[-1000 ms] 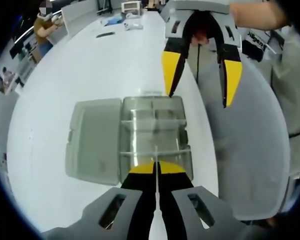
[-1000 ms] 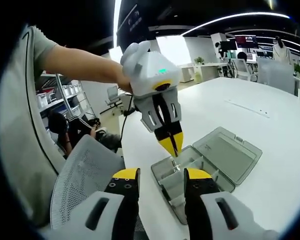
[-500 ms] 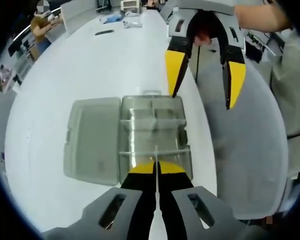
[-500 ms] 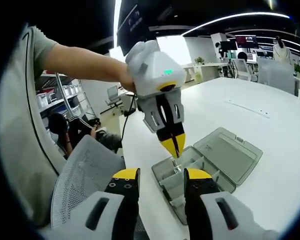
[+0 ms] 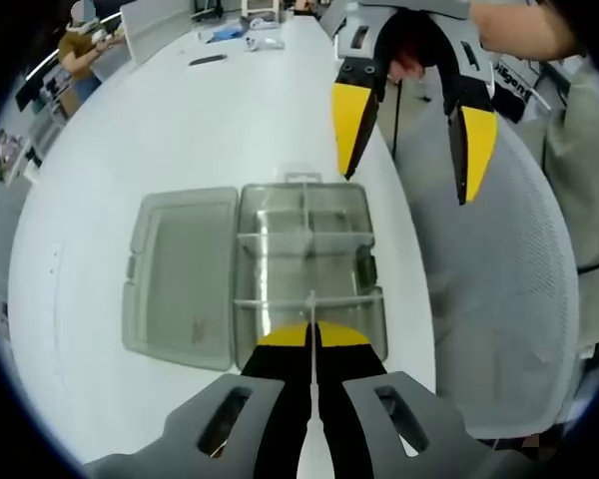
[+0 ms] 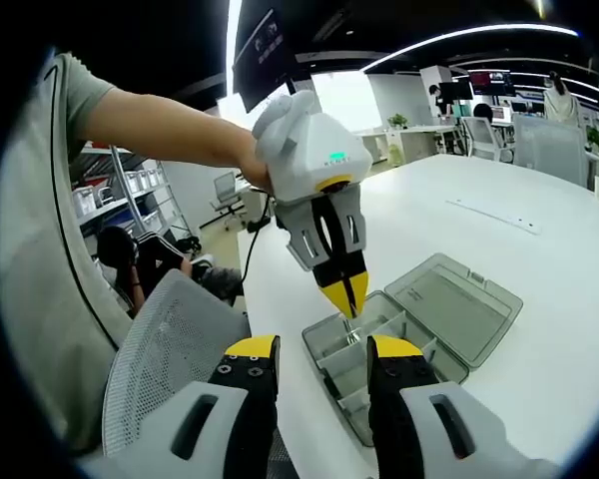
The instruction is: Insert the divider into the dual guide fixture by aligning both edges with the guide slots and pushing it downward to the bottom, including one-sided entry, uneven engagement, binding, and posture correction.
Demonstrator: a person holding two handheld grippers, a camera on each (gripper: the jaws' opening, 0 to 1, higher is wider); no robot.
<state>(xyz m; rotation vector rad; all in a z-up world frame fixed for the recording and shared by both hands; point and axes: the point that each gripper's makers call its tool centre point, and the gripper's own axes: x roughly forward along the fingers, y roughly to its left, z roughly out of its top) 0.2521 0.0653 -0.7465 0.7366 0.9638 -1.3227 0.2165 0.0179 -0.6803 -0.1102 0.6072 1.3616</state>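
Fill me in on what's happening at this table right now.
A person is working with two handheld grippers over a clear plastic box lying open on a white table, lid folded flat beside it. The left gripper is shut on a thin clear divider, held upright just above the box's compartments. The right gripper hangs open beyond the box, holding nothing. The divider does not look seated yet.

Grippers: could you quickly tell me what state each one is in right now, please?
Left gripper: shut on the divider.
Right gripper: open, holding nothing.
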